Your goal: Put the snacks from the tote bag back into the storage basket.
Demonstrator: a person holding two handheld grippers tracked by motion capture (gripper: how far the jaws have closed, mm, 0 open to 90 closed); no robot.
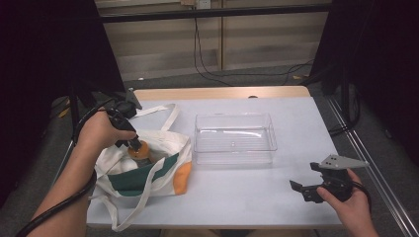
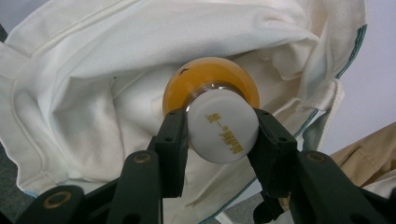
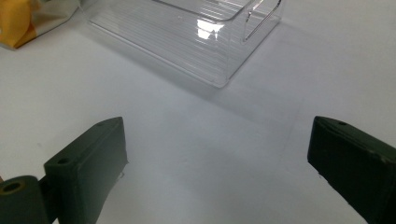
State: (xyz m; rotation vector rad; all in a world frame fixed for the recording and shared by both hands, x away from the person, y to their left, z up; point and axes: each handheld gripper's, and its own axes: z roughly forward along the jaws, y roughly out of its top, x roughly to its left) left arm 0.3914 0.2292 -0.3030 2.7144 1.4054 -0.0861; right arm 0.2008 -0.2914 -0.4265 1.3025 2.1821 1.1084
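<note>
- The left gripper (image 2: 219,140), with its black jaws nearest the lens in the left gripper view, is pinching the round white cap (image 2: 222,125) of a small bottle of orange drink (image 2: 210,81). The pads sit on opposite sides of the cap, square across its middle, which looks a fair hold.
- The cream canvas tote bag with green trim and orange corners (image 1: 163,168) lies slumped at the left of the pale table (image 1: 247,197). The bottle stands inside its open mouth, neck up, with loose cloth folded close around it.
- The clear ribbed plastic bin (image 1: 233,138) sits just right of the bag, apart from it and with nothing in it; it seems the likely place for the bottle.
- The right gripper (image 1: 309,190) rests low at the near right of the table, well apart from the bag, its jaws spread wide with nothing between them.
- Judged from this, the lift should go straight up along the bottle's neck, slowly, so the cap does not slip from the pads.
- The bag may rise with the bottle; the free right gripper could pin the bag's rim down.
- Keep the bottle upright on the way across.
</note>
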